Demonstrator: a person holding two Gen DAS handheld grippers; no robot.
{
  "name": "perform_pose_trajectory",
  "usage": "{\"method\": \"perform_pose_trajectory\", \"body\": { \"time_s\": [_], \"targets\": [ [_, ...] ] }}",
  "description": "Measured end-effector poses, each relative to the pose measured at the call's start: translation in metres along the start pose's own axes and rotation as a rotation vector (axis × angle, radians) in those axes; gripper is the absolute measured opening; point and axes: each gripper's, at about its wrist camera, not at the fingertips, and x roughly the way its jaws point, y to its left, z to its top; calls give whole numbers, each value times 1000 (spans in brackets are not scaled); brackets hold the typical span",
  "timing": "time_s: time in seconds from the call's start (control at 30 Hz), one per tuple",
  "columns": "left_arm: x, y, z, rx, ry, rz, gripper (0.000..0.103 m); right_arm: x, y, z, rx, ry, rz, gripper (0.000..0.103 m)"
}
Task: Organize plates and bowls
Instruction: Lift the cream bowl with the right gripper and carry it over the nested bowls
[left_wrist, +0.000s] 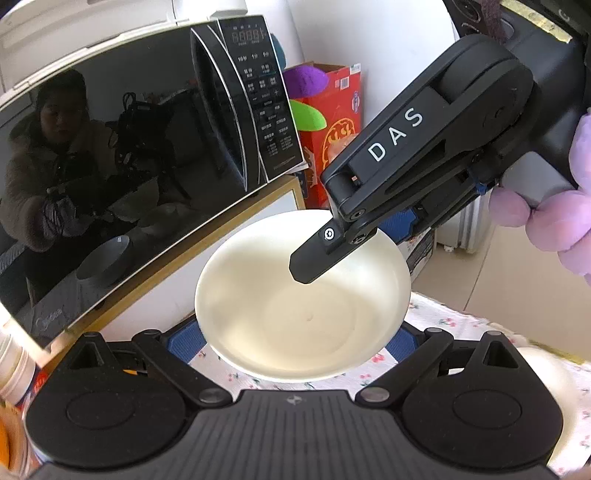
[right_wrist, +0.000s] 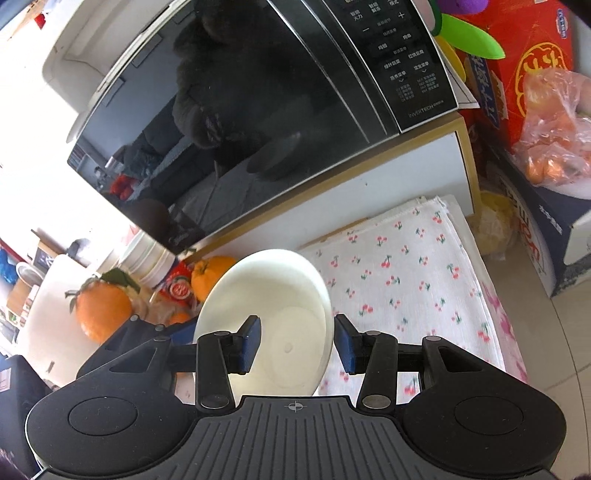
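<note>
Nearest the left wrist camera, the left gripper (left_wrist: 295, 341) has its blue pads spread around the white bowl (left_wrist: 303, 295), contact hidden. Rightward, the right gripper (right_wrist: 297, 341) straddles the rim unclenched (above the cherry-print cloth (right_wrist: 406, 266)); I judge stacking barely begun.

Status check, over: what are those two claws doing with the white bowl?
Left claw flanks white bowl, grip unclear. Right claw open, straddling its rim. Microwave close behind.

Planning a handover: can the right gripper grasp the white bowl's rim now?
Probably yes. The right gripper is open and straddles the white bowl at its rim, one pad inside, one outside; nothing but the rim lies between them.
</note>
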Motion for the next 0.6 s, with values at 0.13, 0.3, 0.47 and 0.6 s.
{"method": "perform_pose_trajectory", "body": {
  "time_s": [0.13,0.3,0.47,0.6],
  "targets": [
    [-14,-9,-1,-23,-6,-4,97,-12,7,-13,-6,19,-8,43],
    [-32,-21,-8,-23,-19,-12,97,-30,17,-30,-30,27,-32,43],
    [-46,-31,-11,-32,-31,-30,97,-46,21,-46,-28,22,-40,43],
    [-55,-39,-13,-27,-41,-36,97,-58,20,-58,-17,17,-37,43]
  ]
}}
